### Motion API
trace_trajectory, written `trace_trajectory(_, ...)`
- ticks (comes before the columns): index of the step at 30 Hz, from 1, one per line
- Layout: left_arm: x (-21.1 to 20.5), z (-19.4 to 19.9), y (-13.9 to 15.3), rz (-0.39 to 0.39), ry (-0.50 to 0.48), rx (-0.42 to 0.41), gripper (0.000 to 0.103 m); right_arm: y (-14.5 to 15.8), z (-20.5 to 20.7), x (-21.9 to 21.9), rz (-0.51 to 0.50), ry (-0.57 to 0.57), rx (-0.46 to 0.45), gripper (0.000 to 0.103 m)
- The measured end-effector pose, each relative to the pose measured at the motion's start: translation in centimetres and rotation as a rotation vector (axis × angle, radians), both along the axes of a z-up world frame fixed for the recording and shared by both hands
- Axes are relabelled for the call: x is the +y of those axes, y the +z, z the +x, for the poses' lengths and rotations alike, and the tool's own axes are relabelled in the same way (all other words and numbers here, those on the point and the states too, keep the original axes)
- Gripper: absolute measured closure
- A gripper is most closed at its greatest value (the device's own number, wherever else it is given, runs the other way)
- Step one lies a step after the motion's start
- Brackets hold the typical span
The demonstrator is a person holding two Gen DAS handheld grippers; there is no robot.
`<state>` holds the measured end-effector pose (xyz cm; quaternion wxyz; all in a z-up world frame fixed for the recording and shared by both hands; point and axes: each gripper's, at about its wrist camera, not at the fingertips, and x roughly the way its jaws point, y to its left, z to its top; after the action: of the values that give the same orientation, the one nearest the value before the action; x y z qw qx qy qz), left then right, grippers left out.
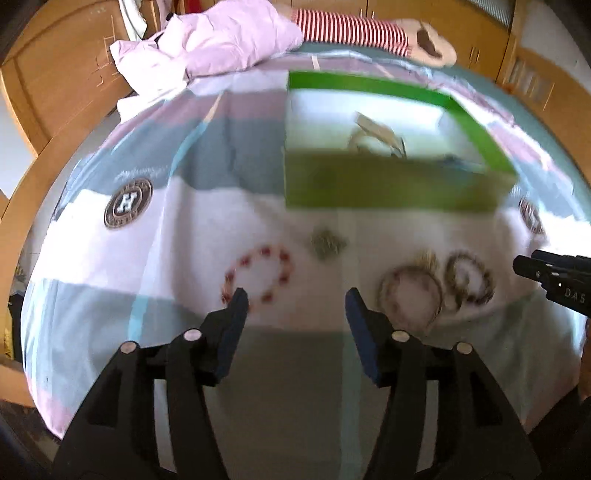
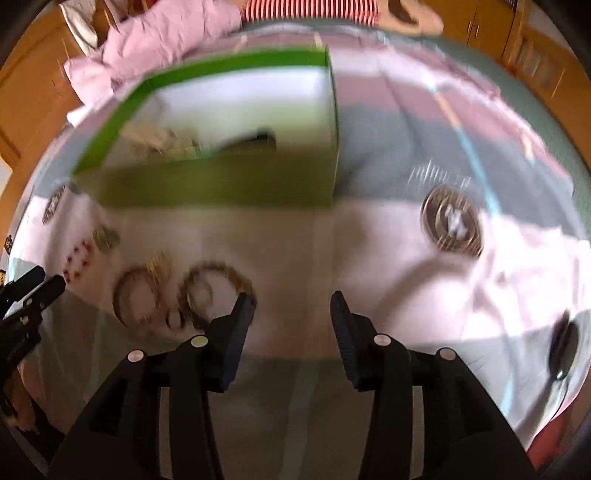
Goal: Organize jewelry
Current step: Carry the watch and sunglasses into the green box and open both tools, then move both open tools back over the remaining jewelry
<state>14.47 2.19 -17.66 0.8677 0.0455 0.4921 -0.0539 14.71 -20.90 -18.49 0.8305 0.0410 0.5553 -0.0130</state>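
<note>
Loose jewelry lies on the bedsheet in front of a green open box [image 1: 388, 192] [image 2: 221, 188] that holds some pieces. A red bead bracelet [image 1: 258, 275] [image 2: 75, 258] lies just past the left fingertip of my left gripper [image 1: 297, 299], whose jaws stand apart with nothing between them. A small greenish piece [image 1: 327, 243] [image 2: 106, 239], a thin brown ring bracelet [image 1: 410, 295] [image 2: 135, 297] and a brown beaded bracelet [image 1: 469, 280] [image 2: 214, 291] lie to its right. My right gripper [image 2: 293, 304] hangs open and empty, its left fingertip beside the beaded bracelet.
The bedsheet [image 1: 155, 236] has pink, grey and white blocks with round badge prints [image 1: 128, 203] [image 2: 452, 221]. A crumpled pink cloth [image 1: 207, 40] and a striped item [image 1: 354, 27] lie at the far end. Wooden furniture surrounds the bed. A dark object [image 2: 563, 349] lies at right.
</note>
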Motion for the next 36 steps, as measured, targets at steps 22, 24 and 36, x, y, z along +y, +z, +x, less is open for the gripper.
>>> trace_trajectory(22, -4.7, -0.1, -1.6, 0.113, -0.123, 0.000, 0.026, -2.2, -0.3, 3.1, -0.077, 0.038, -0.022, 0.047)
trace_trajectory(24, -4.9, 0.0, -1.9, 0.121, -0.123, 0.005, 0.025, -2.4, -0.3, 3.3, -0.081, 0.043, -0.022, 0.047)
trace_trajectory(36, -5.1, 0.0, -2.2, 0.118, -0.117, 0.016, 0.021, -2.5, 0.0, 2.9, -0.068, 0.025, -0.011, 0.047)
